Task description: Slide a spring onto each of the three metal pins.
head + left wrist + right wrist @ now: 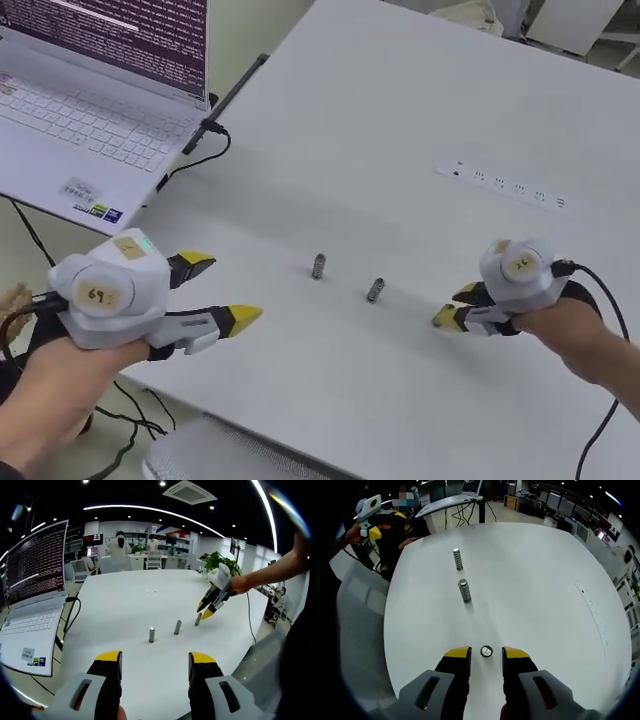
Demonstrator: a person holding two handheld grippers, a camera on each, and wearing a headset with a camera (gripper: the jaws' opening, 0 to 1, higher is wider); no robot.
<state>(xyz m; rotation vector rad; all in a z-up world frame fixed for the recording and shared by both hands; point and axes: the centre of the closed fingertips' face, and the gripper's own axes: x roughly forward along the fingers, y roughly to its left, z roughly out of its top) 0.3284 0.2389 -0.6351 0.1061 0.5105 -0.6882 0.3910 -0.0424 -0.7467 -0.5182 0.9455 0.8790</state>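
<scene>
Two short metal pins stand upright mid-table with springs coiled round them, one [319,266] to the left and one [376,290] to the right. In the right gripper view they line up as a far pin [457,559] and a near pin [464,590]. A third pin [486,651] is seen end-on between the tips of my right gripper [486,656], whose jaws stand slightly apart and do not touch it. The left gripper view has that third pin [198,619] just under the right gripper [206,609]. My left gripper [222,290] is open at the near left edge, holding nothing.
An open white laptop [90,110] sits at the far left with a black cable [205,140] running off its corner. A white power strip [505,183] lies at the back right. The table's near edge [300,425] runs close below the grippers, with a chair under it.
</scene>
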